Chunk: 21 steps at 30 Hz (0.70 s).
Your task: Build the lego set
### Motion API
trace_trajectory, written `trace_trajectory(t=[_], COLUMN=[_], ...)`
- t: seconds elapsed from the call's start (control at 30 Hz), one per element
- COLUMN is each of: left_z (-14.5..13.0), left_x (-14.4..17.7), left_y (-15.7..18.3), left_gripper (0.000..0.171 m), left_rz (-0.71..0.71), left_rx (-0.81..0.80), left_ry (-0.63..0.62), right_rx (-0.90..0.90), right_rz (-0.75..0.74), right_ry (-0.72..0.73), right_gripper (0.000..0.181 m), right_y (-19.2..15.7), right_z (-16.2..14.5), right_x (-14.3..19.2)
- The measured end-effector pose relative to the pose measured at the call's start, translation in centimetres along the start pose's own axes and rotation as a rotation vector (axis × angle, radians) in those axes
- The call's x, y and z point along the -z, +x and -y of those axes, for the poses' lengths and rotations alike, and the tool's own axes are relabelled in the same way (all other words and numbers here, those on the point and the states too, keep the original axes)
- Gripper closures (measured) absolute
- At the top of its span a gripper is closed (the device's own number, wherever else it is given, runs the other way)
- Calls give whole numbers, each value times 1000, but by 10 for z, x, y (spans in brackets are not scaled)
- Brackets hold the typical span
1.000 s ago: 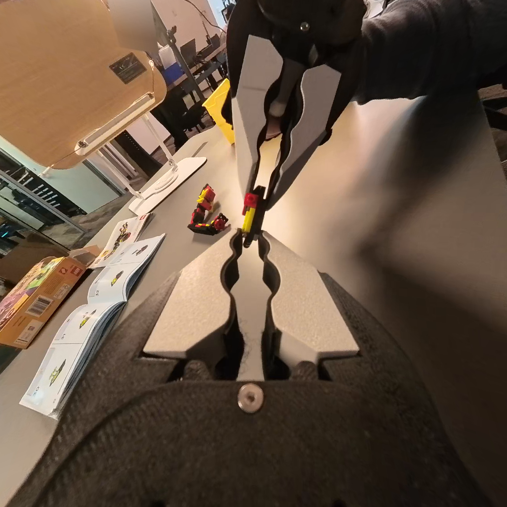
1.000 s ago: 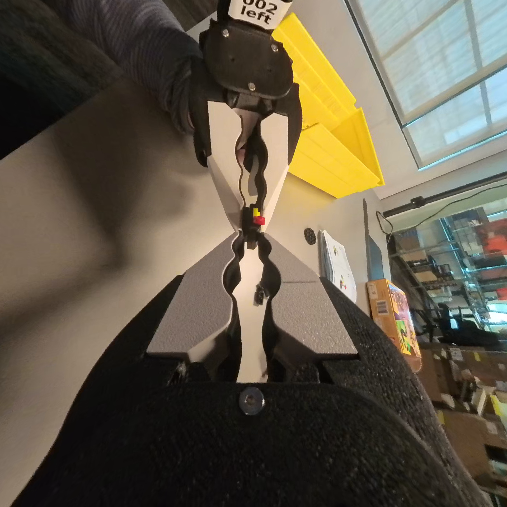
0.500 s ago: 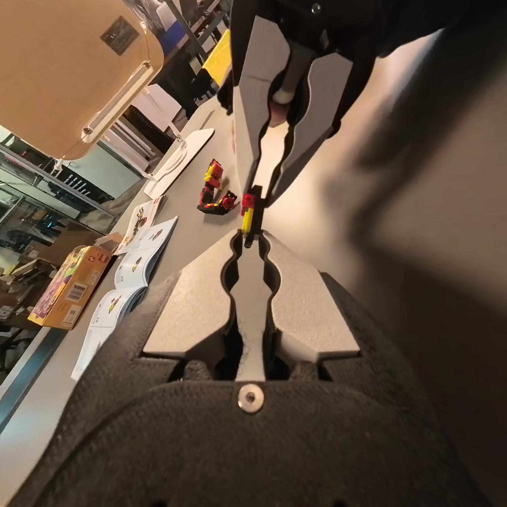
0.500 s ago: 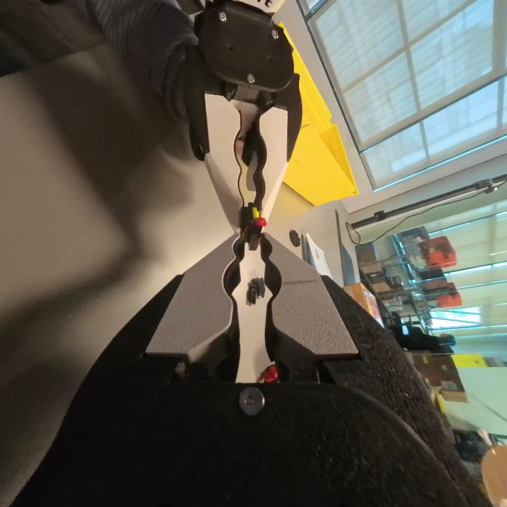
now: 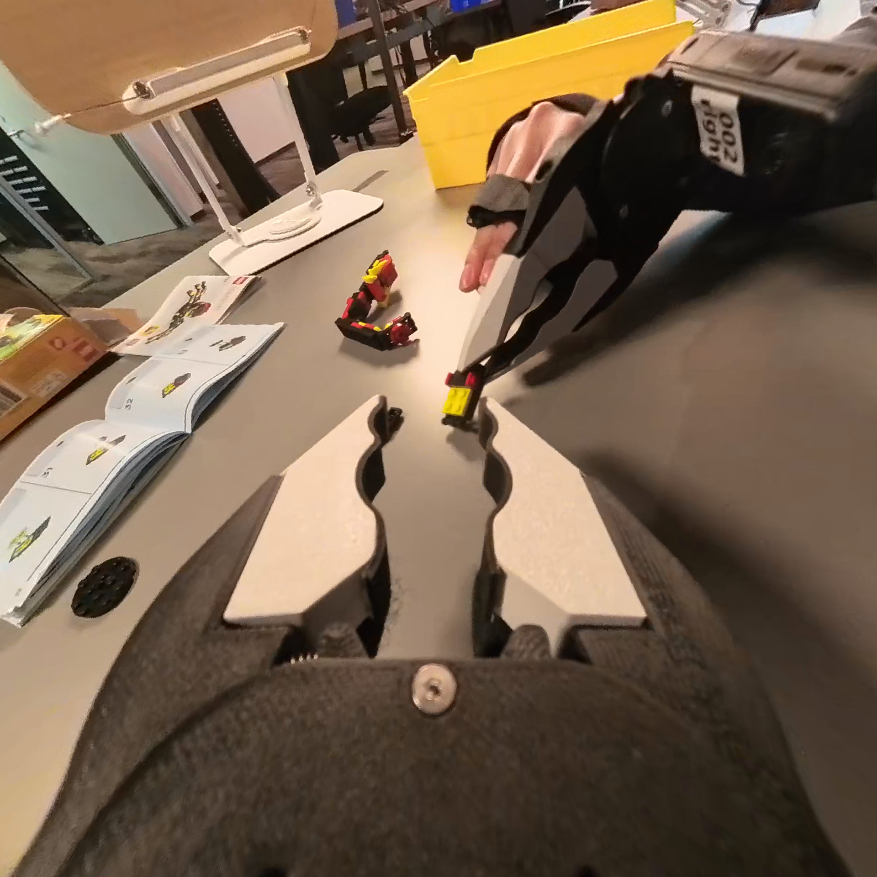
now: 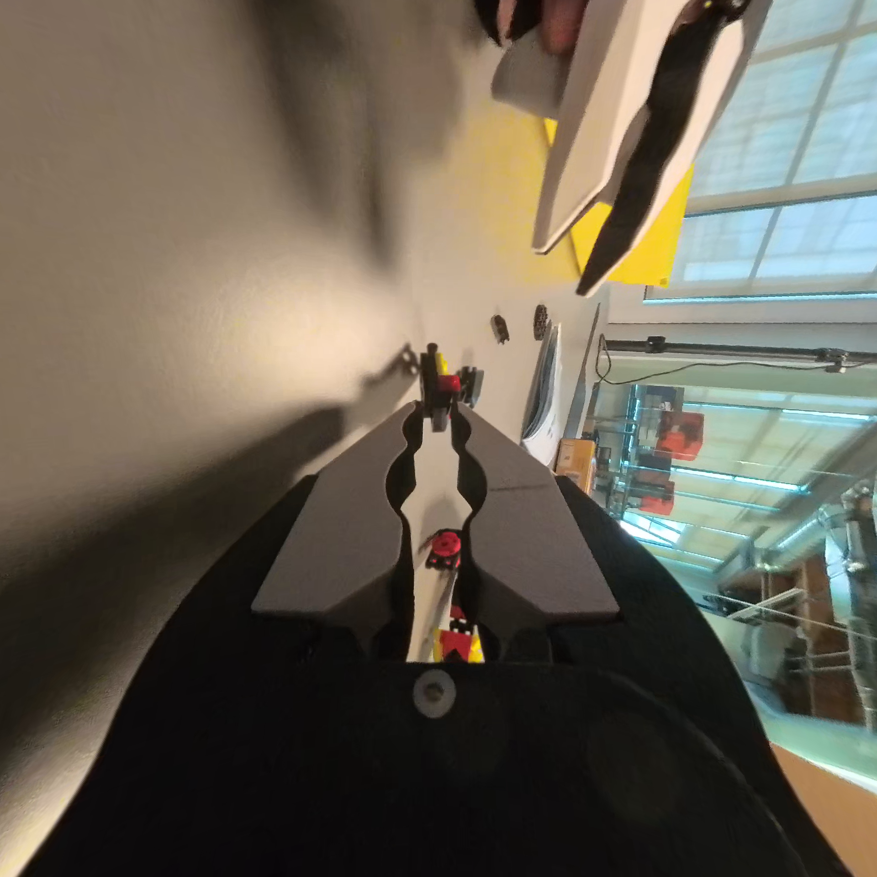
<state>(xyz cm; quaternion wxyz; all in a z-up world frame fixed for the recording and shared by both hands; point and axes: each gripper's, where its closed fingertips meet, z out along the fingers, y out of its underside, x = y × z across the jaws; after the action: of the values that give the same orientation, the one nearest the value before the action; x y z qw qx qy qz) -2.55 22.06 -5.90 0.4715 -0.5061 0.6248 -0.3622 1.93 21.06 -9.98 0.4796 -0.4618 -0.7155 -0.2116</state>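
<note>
A small yellow, black and red lego sub-assembly (image 5: 458, 398) is pinched in my right gripper (image 6: 436, 409), which is shut on it (image 6: 437, 387) and holds it low over the grey table (image 5: 664, 474). My left gripper (image 5: 434, 408) is open and empty, its right fingertip just beside the piece. A tiny black piece (image 5: 394, 417) lies by the left fingertip. A larger red, black and yellow lego assembly (image 5: 375, 313) lies on the table beyond. The left gripper (image 6: 617, 199) shows raised at the top of the right wrist view.
Open instruction booklets (image 5: 142, 427) and a black round piece (image 5: 104, 586) lie at the left, with a cardboard box (image 5: 38, 365) behind. A white lamp base (image 5: 294, 232) and a yellow bin (image 5: 522, 109) stand at the back. A person's hand (image 5: 531, 137) holds the right gripper. About 7 centimetres separates my left fingertips from my right. The black round piece (image 5: 104, 586) is about equally far from each gripper, around 20 centimetres.
My left gripper has opened, let go of the small sub-assembly and drawn back from it. My right gripper keeps hold of it and has swung to the right side, down toward the table.
</note>
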Motion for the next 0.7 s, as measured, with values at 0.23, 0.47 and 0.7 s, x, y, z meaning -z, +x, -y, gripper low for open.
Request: trace_trajectory(t=[0.23, 0.47, 0.7], left_z=[2, 4, 8], left_x=[2, 4, 5], left_y=[-4, -9, -16], left_gripper=[136, 136, 128], left_rz=[20, 43, 118], left_rx=[16, 36, -12], left_ry=[20, 39, 65], right_rx=[-21, -367, -746], right_rz=[114, 94, -572], right_ry=[-7, -18, 313], right_gripper=[167, 131, 140], right_y=[-14, 15, 97], right_z=[-2, -32, -46], right_x=[5, 21, 48])
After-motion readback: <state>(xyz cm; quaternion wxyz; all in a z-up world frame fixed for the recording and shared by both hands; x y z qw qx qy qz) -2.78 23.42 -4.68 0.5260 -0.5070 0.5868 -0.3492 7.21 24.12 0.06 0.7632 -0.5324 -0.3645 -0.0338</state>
